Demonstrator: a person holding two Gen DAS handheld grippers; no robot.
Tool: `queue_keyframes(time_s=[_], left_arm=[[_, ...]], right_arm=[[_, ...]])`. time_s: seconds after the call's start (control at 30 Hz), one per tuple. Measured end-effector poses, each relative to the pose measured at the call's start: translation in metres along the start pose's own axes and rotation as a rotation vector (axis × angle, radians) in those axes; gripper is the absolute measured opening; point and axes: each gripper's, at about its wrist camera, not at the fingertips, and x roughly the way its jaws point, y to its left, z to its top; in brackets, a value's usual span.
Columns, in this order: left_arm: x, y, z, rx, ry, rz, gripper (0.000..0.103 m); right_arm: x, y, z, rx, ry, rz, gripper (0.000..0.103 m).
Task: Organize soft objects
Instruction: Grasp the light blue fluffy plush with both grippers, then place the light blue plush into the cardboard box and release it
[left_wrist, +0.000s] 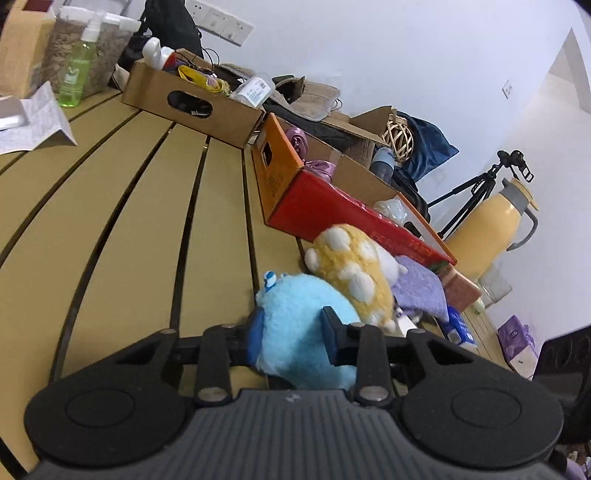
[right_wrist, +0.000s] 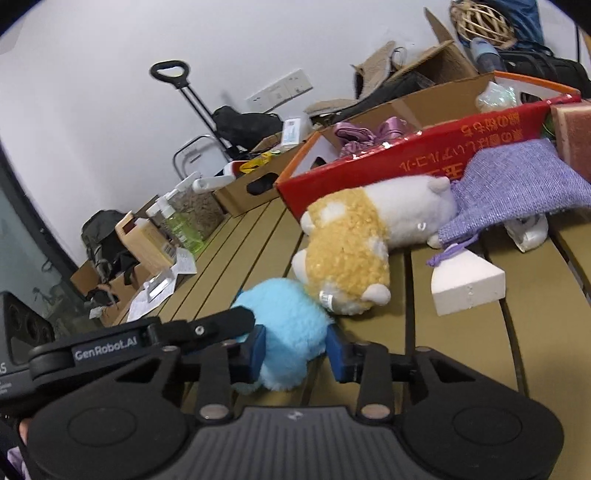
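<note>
Blue plush (left_wrist: 295, 314): a fluffy light-blue toy on the slatted table (left_wrist: 129, 206), lying at the near end of the row of soft things; both grippers close on it from opposite sides.
Left gripper (left_wrist: 293, 328): jaws drawn narrow, blue pads pressed into the fur on either flank of the plush; in the right wrist view its black finger (right_wrist: 221, 325) lies across the plush's left side.
Right gripper (right_wrist: 295, 350): jaws likewise narrow, pads sunk into the fur at the near end of the plush (right_wrist: 291, 332), holding it.
Yellow plush (right_wrist: 354, 243): a yellow-and-white toy lying on its side, touching the blue plush on the far side, its back near the red box.
Purple pouch (right_wrist: 517, 188): a knitted bag with a drawstring, draped over the yellow plush's head end and against the box.
White block (right_wrist: 469, 284): a foam wedge lying on the table just beside the pouch's cord.
Red box (left_wrist: 332, 210): an open carton behind the toys, holding purple cloth (left_wrist: 317, 166).
Brown box (left_wrist: 192, 103): a cardboard carton further along the table, filled with small items.
Green bottle (left_wrist: 79, 70): a pump bottle upright at the far end.
Yellow jug (left_wrist: 491, 229): stands beyond the red box, near a tripod (left_wrist: 476, 188).
</note>
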Motion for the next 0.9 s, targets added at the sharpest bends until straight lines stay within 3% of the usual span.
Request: queue_keyframes(time_s=[0.27, 0.47, 0.57, 0.67, 0.9], left_arm=[[-0.062, -0.057, -0.035, -0.012, -0.067, -0.033, 0.032], [-0.057, -0.113, -0.032, 0.059, -0.073, -0.088, 0.033], [-0.037, -0.141, -0.009, 0.087, -0.089, -0.092, 0.033], [-0.007, -0.160, 0.034, 0.104, -0.100, -0.097, 0.033], [0.113, -0.149, 0.146, 0.041, 0.039, -0.023, 0.033]], right_arm=[[-0.091, 0.012, -0.016, -0.074, -0.070, 0.048, 0.032], [-0.146, -0.011, -0.003, -0.042, -0.144, 0.015, 0.032], [-0.149, -0.025, 0.033, -0.037, -0.152, 0.001, 0.032], [-0.135, -0.038, 0.088, -0.031, -0.165, 0.000, 0.032], [-0.030, -0.088, 0.209, 0.031, -0.049, -0.043, 0.032]])
